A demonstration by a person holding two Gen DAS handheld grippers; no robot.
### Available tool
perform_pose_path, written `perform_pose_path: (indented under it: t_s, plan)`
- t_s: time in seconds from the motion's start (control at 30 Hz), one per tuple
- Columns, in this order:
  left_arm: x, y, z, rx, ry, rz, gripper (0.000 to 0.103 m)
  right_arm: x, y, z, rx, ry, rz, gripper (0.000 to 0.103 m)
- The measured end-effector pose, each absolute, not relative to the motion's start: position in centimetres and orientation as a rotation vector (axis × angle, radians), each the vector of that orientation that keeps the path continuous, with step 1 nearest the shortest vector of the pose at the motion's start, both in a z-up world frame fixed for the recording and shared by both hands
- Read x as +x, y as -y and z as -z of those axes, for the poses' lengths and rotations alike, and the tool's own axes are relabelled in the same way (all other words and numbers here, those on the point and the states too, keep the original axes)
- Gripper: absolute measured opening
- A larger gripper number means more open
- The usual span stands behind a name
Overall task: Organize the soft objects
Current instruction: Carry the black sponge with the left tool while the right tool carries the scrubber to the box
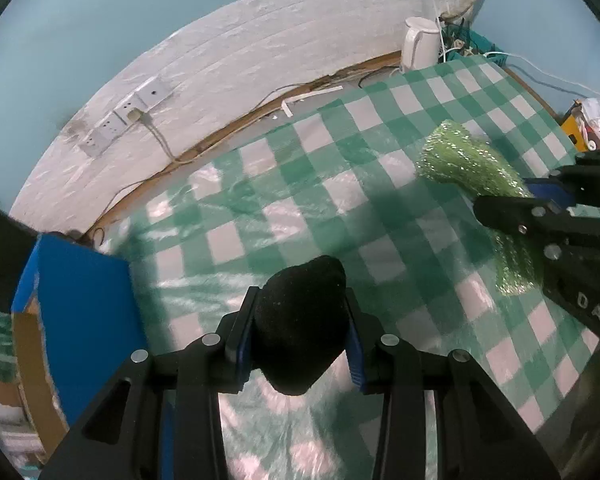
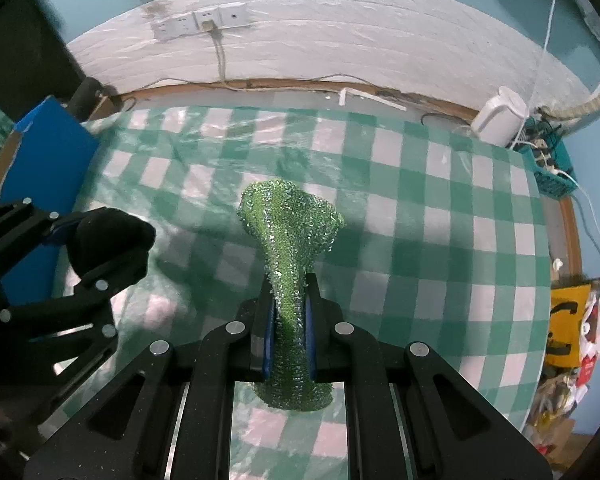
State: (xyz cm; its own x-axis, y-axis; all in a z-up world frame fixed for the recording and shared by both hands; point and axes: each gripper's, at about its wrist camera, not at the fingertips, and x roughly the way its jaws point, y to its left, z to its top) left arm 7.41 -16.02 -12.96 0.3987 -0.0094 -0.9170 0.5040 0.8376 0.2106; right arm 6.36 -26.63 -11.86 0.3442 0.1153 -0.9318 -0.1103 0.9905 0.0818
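Left wrist view: black sponge [image 1: 300,328] pinched between pads of left gripper [image 1: 296,332], up off the table [image 1: 380,208]; bulges out above & below the pads.
Right wrist view: green sparkly scrubber [image 2: 290,240] squeezed thin in right gripper [image 2: 289,320], jaws nearly together on its waist; top flares out, bottom hangs below.
Where things are: both soft items in the air over the green-checked cloth, grippers side by side, pointing steeply down.
Box: blue-sided cardboard box [image 1: 80,300] at left edge of table, near left gripper; prob the drop spot, can't confirm.
Risk 1: black sponge held on a rounded soft body, so it could squirm out if gripper swings fast.
Risk 2: scrubber is held by a narrow neck; loose mesh may snag on the pads at release & not drop.
Risk 3: grippers close together, so they may bump on the way to the box.
Risk 4: cloth looks glossy/wrinkled, so a dragged item could pull it.
Far edge: white kettle [image 1: 418,42] & cables, well apart, no threat.
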Motion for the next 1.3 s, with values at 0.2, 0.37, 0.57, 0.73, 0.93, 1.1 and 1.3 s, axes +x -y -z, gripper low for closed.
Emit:
perform_pose_path:
  t_s: [0.2,0.37,0.57,0.73,0.93,1.1,1.3]
  plan:
    - [5.8,13.7,11.2,0.488,-1.121,0.308,0.039,5.3,24.9,10.6,-0.018,-1.196,-0.181,0.01]
    - [4.7,11.6,9.8,0.449,-1.116,0.278,0.039,4.5,23.6,9.6,-0.041,-1.181,-0.203,0.01]
    - [3.6,9.1,8.3,0.394,-1.102,0.252,0.039,3.8,22.1,8.3,-0.061,-1.165,-0.238,0.01]
    - [2.8,7.3,7.2,0.335,-1.079,0.235,0.039,3.4,20.8,7.4,-0.07,-1.151,-0.264,0.01]
    - [1.8,5.5,6.7,0.34,-1.058,0.195,0.039,3.3,18.5,6.4,-0.081,-1.137,-0.301,0.01]
    - [1.6,3.3,5.9,0.32,-1.04,0.153,0.039,3.4,16.3,5.5,-0.095,-1.123,-0.336,0.01]
    - [1.2,0.7,5.0,0.289,-1.019,0.107,0.039,3.7,13.6,4.4,-0.108,-1.107,-0.384,0.01]
